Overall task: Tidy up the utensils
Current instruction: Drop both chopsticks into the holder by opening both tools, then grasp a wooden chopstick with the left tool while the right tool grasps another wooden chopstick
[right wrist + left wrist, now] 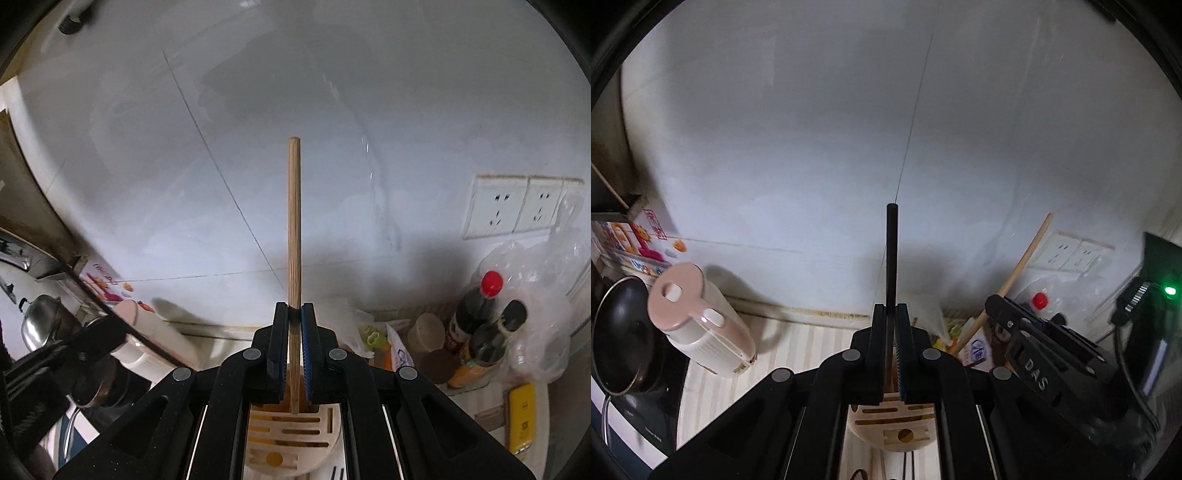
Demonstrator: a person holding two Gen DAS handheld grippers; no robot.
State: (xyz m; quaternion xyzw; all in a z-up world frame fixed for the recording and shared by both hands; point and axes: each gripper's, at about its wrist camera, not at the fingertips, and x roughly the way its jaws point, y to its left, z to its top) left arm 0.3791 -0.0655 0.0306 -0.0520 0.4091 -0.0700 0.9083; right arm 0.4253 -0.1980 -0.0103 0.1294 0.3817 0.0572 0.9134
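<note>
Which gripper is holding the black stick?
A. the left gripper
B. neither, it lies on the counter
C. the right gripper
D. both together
A. In the left wrist view the left gripper is shut on the black stick, which points up past its fingers; the right gripper is shut on a wooden stick instead.
</note>
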